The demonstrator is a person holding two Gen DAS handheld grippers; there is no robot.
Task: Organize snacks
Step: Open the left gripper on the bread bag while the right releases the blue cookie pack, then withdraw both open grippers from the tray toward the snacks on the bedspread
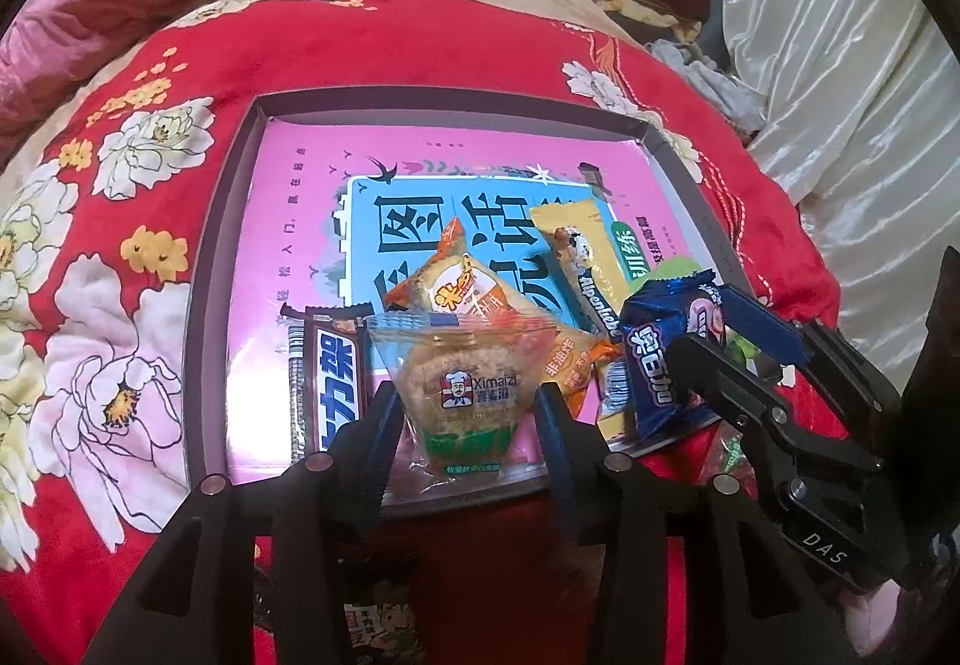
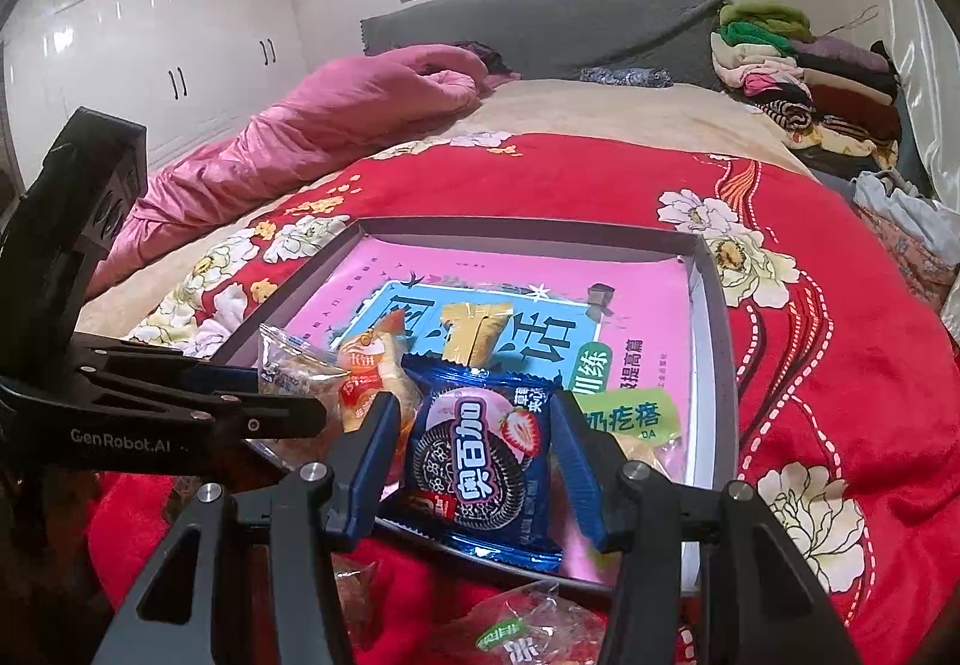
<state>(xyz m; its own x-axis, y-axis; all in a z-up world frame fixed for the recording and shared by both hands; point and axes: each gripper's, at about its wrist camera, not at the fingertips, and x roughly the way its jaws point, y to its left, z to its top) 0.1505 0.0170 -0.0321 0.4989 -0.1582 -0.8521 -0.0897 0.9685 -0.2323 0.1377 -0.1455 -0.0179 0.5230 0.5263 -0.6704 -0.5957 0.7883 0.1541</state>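
A clear Ximaizi cake packet point(image 1: 465, 395) sits between the blue-padded fingers of the left gripper point(image 1: 468, 425), at the near edge of a shallow grey tray point(image 1: 222, 269) set on a bed. The fingers stand narrowly parted either side of the packet; whether their pads press on it cannot be told from the left wrist view. Beside it, the right gripper point(image 2: 474, 449) brackets a blue strawberry Oreo packet point(image 2: 480, 455), its fingers set at a moderate width along the packet's sides, with contact again unclear.

More snacks lie in the tray on a pink-and-blue printed book point(image 1: 336, 185): a brown Snickers bar point(image 1: 327, 377) just left of the cake packet, an orange rice-cracker pouch point(image 1: 474, 293) behind it, a yellow Alpenliebe stick point(image 1: 579, 251) pointing toward the far wall of the tray, and a green-labelled pouch point(image 2: 630, 416) to the right of the Oreo packet. Two wrapped snacks rest outside the tray on the bedding below the grippers, one with a green and white label point(image 2: 522, 629).

The tray rests on a red floral quilt point(image 1: 150, 221). A pink duvet point(image 2: 312, 125) is bunched at the left, folded clothes point(image 2: 804, 71) are stacked at the far right by a grey headboard point(image 2: 540, 23), and white wardrobes point(image 2: 150, 53) line the wall.
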